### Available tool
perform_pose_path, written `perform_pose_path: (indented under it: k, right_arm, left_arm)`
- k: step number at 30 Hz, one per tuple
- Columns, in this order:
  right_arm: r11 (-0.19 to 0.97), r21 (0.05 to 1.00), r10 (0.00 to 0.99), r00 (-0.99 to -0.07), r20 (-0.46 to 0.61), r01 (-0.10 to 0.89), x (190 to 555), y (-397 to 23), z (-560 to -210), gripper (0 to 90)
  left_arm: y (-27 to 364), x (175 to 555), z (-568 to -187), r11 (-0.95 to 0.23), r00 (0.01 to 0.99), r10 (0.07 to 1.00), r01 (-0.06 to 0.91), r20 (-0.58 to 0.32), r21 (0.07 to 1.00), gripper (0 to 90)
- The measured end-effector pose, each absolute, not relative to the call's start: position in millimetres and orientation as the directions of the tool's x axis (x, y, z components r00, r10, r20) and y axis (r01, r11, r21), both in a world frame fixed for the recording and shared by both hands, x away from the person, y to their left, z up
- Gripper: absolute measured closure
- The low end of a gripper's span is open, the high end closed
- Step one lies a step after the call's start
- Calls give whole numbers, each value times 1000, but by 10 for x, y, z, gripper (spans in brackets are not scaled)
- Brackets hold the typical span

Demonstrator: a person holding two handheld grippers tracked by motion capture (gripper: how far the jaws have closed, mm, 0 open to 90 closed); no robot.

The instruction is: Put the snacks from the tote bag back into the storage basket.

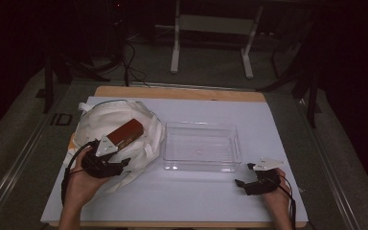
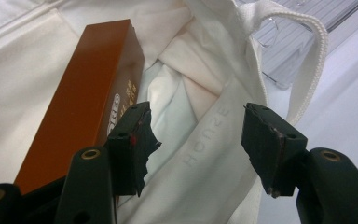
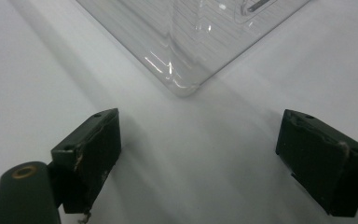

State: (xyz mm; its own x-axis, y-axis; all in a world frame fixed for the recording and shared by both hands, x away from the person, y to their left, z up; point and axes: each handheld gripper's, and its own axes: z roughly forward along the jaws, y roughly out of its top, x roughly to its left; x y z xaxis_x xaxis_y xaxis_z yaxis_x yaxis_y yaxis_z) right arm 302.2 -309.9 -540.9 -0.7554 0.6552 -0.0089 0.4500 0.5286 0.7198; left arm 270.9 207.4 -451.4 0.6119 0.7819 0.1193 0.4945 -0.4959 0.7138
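Left gripper [image 2: 196,135]: jaws stand apart over the white cloth bag [image 2: 205,98], gripping nothing. The brown box [image 2: 84,102] lies on the bag at ten o'clock, beside one jaw. Right gripper [image 3: 196,154]: jaws wide, empty, above the white table [image 3: 37,70]; clear plastic tray [image 3: 186,42] corner at twelve o'clock.

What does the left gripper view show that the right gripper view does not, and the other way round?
Left gripper view: a brown box lying on a white bag, and the bag's strap, beyond the open left gripper. Right gripper view: a rounded corner of the tray up close, beyond the open right gripper. Both: the clear tray and the white table.
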Motion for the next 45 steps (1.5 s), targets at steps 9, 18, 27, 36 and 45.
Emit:
perform_pose_path:
  k: [9, 18, 27, 36, 45]
  right_arm:
    - [530, 722, 654, -756, -14, 445, 3021, -3099, -5410, 138]
    - [530, 726, 652, -758, -19, 437, 3009, -3097, -5409, 150]
    - [542, 730, 627, -779, -22, 415, 2991, -3094, -5405, 152]
    - [540, 739, 620, -784, -27, 402, 2977, -3097, -5402, 152]
    - [545, 739, 613, -790, -29, 396, 2974, -3097, -5401, 152]
  left_arm:
    - [2068, 2707, -4503, -497, 609, 784, 497, 122, 712, 442]
    - [2065, 2699, -4411, -496, 609, 783, 482, 131, 722, 444]
    - [2094, 2712, -4317, -504, 614, 777, 475, 139, 721, 443]
    - [2130, 2756, -4316, -522, 614, 775, 488, 149, 699, 436]
    - [2125, 2817, -4306, -547, 620, 767, 500, 163, 671, 423]
